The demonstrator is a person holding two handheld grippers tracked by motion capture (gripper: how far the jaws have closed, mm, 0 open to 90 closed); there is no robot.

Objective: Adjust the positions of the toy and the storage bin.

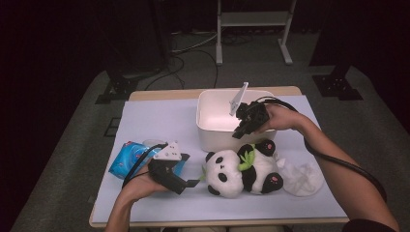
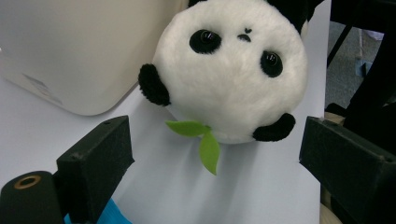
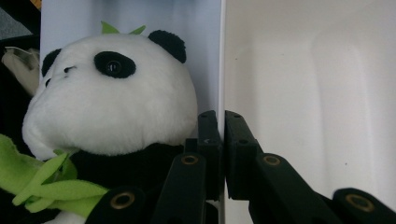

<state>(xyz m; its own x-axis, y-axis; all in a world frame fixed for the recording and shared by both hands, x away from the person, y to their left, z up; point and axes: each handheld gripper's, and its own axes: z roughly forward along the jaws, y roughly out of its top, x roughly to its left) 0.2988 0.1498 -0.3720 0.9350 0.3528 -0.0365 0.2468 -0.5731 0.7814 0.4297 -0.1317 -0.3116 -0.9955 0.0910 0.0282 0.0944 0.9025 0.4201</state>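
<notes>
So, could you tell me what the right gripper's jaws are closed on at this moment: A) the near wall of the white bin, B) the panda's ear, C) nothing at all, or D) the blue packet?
A: in the right gripper view the right gripper has its two jaws pressed together on the thin rim of the white bin, with the panda sitting just outside that wall.

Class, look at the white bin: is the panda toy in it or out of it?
Out. The panda toy lies on the table's white sheet, just in front of the white bin, whose inside looks bare.
</notes>
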